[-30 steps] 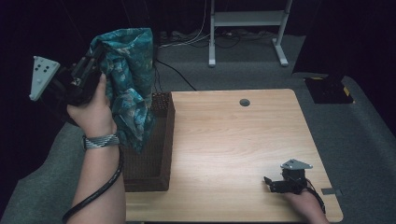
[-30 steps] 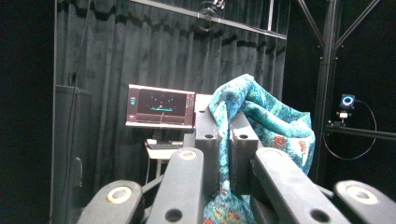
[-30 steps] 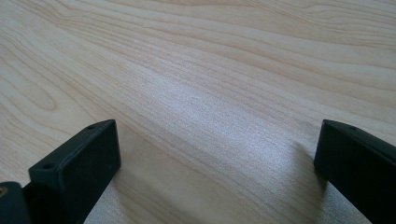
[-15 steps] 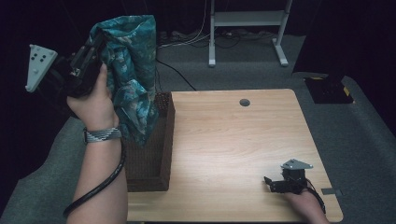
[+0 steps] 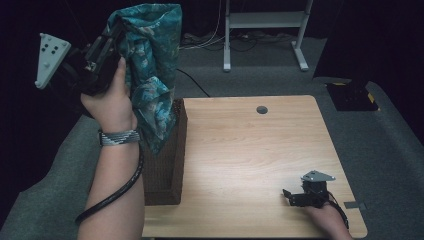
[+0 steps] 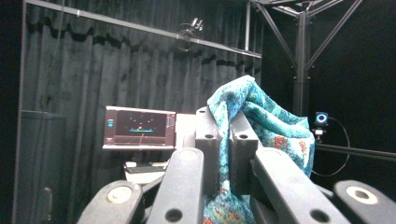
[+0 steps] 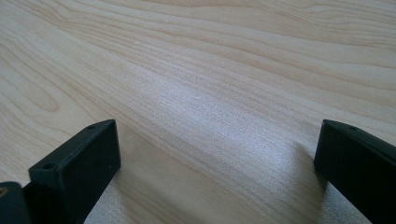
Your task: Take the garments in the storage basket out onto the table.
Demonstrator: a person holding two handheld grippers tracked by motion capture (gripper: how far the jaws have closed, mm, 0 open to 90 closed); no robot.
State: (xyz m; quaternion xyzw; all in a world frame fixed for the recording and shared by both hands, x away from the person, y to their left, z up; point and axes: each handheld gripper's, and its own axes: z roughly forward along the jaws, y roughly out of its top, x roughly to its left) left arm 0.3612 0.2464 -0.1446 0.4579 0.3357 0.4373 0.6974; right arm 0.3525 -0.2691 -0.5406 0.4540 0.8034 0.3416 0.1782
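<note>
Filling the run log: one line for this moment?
left gripper: shut on teal cloth, raised above basket | right gripper: open, on table

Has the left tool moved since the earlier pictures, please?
Yes: the left tool, shut on the teal cloth, has risen higher above the wicker basket.

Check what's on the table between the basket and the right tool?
Nothing: in the high view only bare table lies between the basket and the right tool.

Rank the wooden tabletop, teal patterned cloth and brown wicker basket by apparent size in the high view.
1. Wooden tabletop
2. Teal patterned cloth, raised nearer the camera, so unsure
3. Brown wicker basket, partly hidden
</note>
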